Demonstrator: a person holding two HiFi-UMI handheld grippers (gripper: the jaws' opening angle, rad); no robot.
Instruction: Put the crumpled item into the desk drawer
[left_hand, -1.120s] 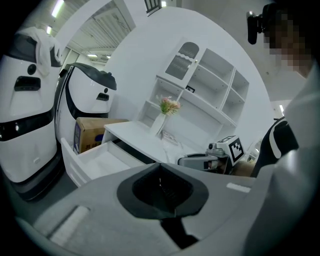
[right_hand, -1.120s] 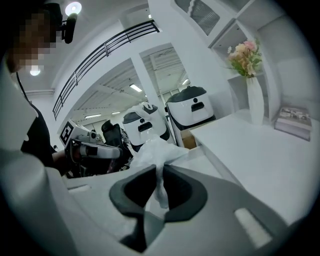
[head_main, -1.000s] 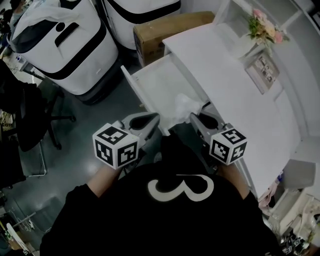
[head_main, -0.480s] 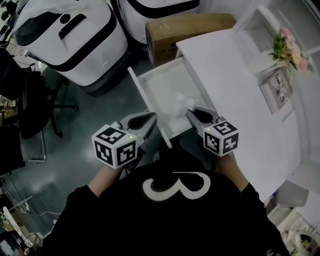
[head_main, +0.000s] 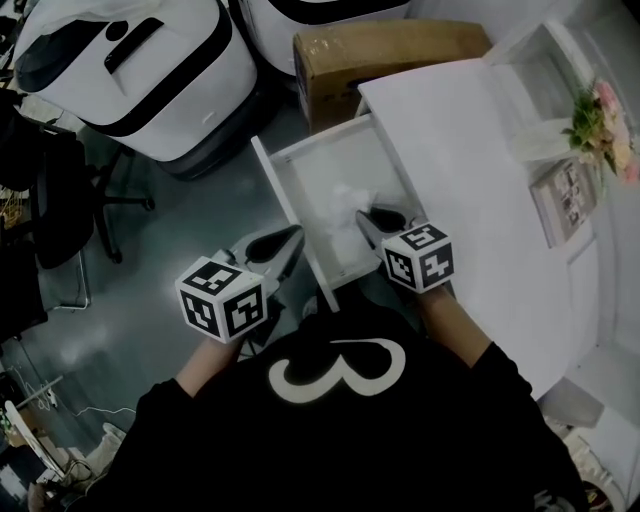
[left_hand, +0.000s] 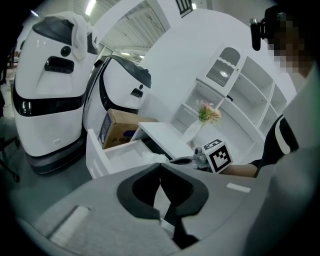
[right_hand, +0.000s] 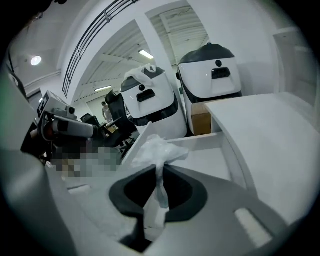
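A white crumpled item (right_hand: 156, 151) sticks out between the jaws of my right gripper (right_hand: 161, 172), which is shut on it. In the head view the crumpled item (head_main: 345, 203) hangs over the open white desk drawer (head_main: 300, 160), just ahead of my right gripper (head_main: 372, 217). My left gripper (head_main: 290, 238) is held over the floor, left of the drawer's front panel. Its jaws meet at the tips in the left gripper view, where my left gripper (left_hand: 160, 167) has nothing in it. The drawer (left_hand: 117, 151) and my right gripper (left_hand: 186, 160) also show in that view.
The white desk top (head_main: 470, 150) runs to the right of the drawer, with a vase of flowers (head_main: 600, 125) and a framed picture (head_main: 565, 195). Behind the drawer stand a cardboard box (head_main: 390, 45) and two white machines (head_main: 130, 70). A black office chair (head_main: 60, 190) is at the left.
My right gripper has carried the crumpled item forward and left, from the desk's edge to over the open drawer. The left gripper has stayed beside the drawer front.
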